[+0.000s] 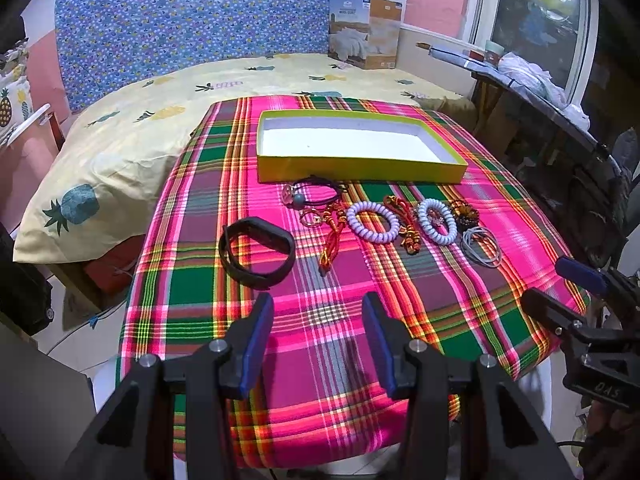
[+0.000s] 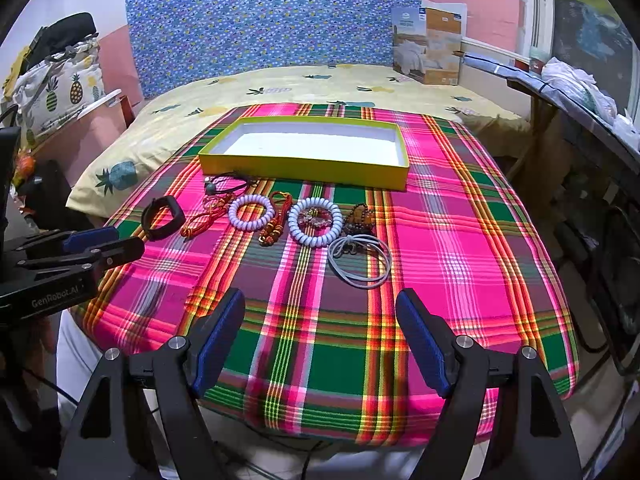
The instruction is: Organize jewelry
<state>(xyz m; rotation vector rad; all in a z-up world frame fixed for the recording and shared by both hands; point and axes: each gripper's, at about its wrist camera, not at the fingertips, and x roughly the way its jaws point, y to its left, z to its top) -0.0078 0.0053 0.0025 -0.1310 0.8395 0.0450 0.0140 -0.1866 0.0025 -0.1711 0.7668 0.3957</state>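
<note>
Jewelry (image 2: 280, 220) is lying in a row mid-frame on the plaid counter (image 2: 460, 240), just below the tray (image 2: 304, 168). Both grippers, left (image 1: 316, 344) and right (image 2: 320, 340), are hovering at the bottom, fingers released, grasping nothing.

Yellow-green box (image 1: 360, 166), white inside — pink-green plaid cloth (image 1: 344, 364).

A bench (image 2: 460, 240) covered in pink, green and yellow plaid cloth carried a shallow yellow box (image 2: 304, 168) toward its far side. Just in front lay a row of jewelry: a black band (image 2: 162, 218), two white coil bracelets (image 2: 251, 213), red cords (image 2: 200, 220) and grey elastic loops (image 2: 360, 262).
</note>
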